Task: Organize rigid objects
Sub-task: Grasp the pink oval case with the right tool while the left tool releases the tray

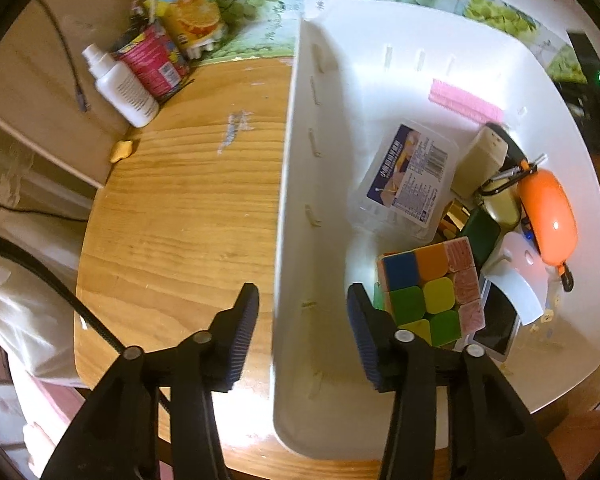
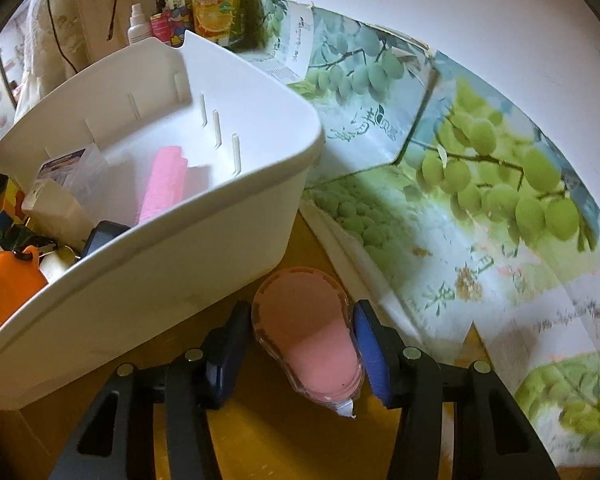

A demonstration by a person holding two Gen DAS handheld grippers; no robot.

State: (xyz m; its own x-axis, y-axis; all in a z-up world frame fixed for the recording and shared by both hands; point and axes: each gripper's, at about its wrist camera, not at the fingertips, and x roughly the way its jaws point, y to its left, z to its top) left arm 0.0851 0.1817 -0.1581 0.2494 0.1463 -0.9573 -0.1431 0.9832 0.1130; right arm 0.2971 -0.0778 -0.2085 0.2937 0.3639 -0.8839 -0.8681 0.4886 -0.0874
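The right tongs (image 2: 300, 344) close around a pink clear-shelled correction-tape dispenser (image 2: 308, 344); the left tongs (image 1: 302, 336) gape astride the white plastic bin's wall (image 1: 296, 200), a multicoloured puzzle cube (image 1: 432, 292) at two o'clock

Colours and patterns on the wooden table

A white bin (image 1: 296, 184) is seen holding a cube (image 1: 430, 292) tiled blue, orange, green, yellow and pink, an orange case (image 1: 548, 216) and a pink strip (image 1: 466, 100); a pink tape dispenser (image 2: 312, 336) is shown beside green-grape printed cardboard (image 2: 480, 184).

A lived-in home corner: a worn wooden table (image 1: 172, 208) against the wall, with a juice carton (image 1: 192, 12) and spray bottle (image 1: 120, 84) crowded at its far edge.
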